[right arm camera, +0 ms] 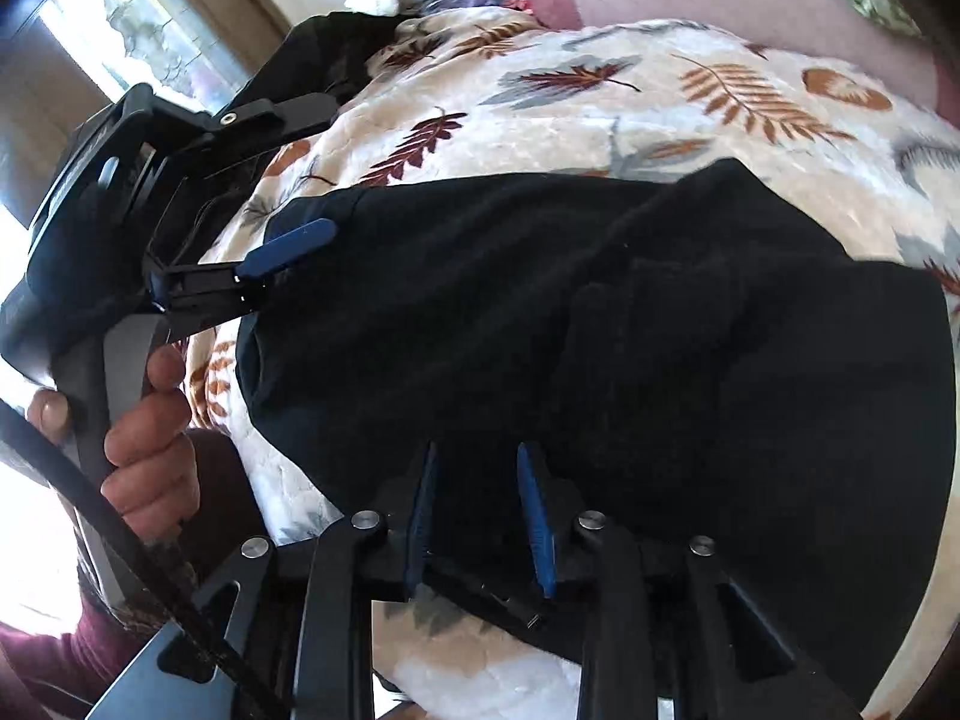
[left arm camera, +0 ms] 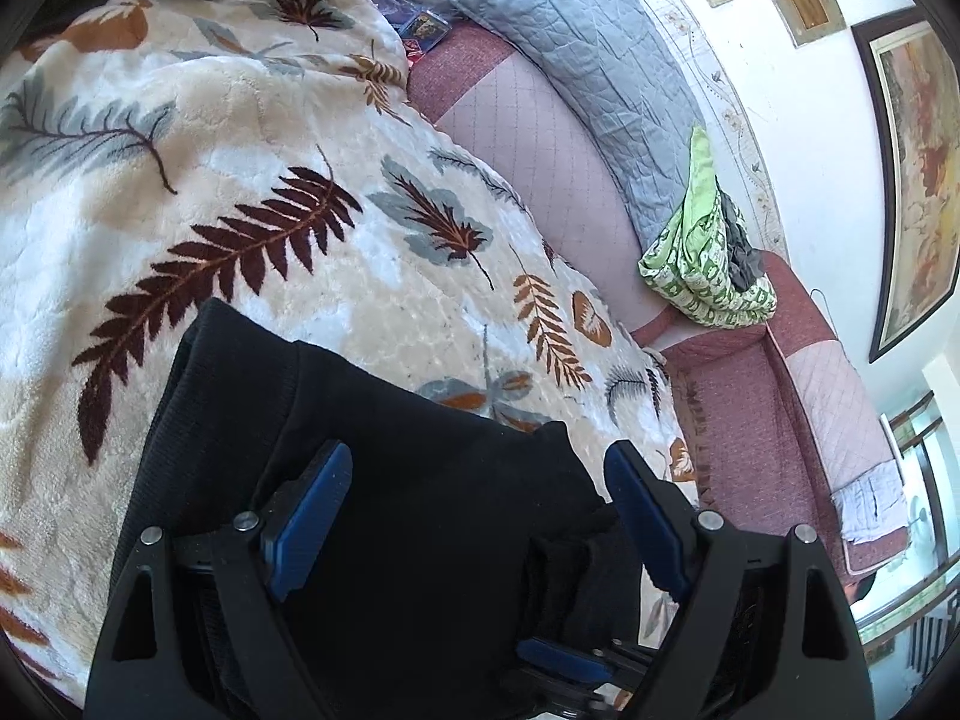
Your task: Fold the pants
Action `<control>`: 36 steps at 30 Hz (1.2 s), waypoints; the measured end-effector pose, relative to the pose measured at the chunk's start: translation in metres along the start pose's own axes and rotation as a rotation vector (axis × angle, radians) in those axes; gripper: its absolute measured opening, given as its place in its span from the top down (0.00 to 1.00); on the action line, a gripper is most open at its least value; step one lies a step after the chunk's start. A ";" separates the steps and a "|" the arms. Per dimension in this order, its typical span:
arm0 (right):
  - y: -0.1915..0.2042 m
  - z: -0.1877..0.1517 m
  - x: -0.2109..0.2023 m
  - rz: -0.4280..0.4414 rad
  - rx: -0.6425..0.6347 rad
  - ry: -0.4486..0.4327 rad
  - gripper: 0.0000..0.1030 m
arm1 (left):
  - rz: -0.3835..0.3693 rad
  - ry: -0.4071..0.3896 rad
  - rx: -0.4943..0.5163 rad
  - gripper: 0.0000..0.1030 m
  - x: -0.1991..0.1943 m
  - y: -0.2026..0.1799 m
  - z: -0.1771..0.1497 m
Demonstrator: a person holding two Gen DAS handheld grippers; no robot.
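Where the leaf-print blanket [left arm camera: 252, 138] covers the bed, one pair of black pants [right arm camera: 600, 324] lies bunched on it, and two grippers work over it. The left gripper [left arm camera: 477, 468] stands over the cloth with its two blue-padded fingers spread wide, pants between them but not pinched. The right gripper [right arm camera: 477, 465] hovers at the near edge of the pants with its fingers partly apart, nothing clamped. One hand [right arm camera: 153, 456] shows in the right view, wrapped around the left gripper's handle. Beyond the blanket run a pink quilted seat [left arm camera: 528, 138], one blue-grey quilt [left arm camera: 600, 60] and one green patterned bundle [left arm camera: 702, 264]. A white wall carries one dark-framed picture [left arm camera: 918, 174]; a bright window [right arm camera: 126, 30] shows in the right view.
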State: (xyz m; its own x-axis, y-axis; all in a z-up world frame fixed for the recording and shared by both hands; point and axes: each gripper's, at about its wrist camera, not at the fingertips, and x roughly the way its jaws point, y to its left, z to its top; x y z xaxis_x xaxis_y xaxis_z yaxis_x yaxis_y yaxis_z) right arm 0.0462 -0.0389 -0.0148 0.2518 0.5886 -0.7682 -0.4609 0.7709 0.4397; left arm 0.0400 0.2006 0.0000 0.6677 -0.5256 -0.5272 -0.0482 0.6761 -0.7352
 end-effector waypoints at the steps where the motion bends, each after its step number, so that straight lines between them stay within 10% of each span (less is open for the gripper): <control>1: -0.002 0.002 -0.006 0.049 0.013 -0.005 0.68 | -0.001 -0.001 -0.001 0.17 0.000 0.000 0.000; 4: -0.007 0.007 -0.040 0.144 0.042 -0.096 0.68 | -0.012 -0.002 -0.008 0.17 -0.001 0.001 0.001; 8: -0.027 0.011 -0.073 0.035 0.086 -0.202 0.68 | -0.027 0.005 -0.023 0.17 -0.001 0.001 0.002; 14: -0.053 -0.016 -0.027 0.121 0.256 -0.042 0.68 | -0.010 -0.017 -0.024 0.17 -0.006 0.001 0.003; 20: -0.010 -0.024 -0.020 0.235 0.092 0.020 0.68 | -0.010 -0.020 -0.025 0.17 -0.006 0.002 0.002; 30: -0.072 0.020 -0.004 0.077 0.254 -0.088 0.45 | -0.004 -0.076 -0.016 0.17 -0.030 0.000 0.005; 36: -0.034 0.018 0.001 -0.036 0.069 -0.090 0.24 | 0.138 -0.220 -0.049 0.17 -0.082 0.030 0.003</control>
State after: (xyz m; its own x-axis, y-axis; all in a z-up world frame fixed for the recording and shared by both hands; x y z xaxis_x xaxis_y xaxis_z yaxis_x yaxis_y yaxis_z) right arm 0.0776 -0.0600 -0.0214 0.3441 0.5772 -0.7406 -0.3914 0.8051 0.4457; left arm -0.0140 0.2656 0.0229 0.7975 -0.3019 -0.5223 -0.1822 0.7049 -0.6855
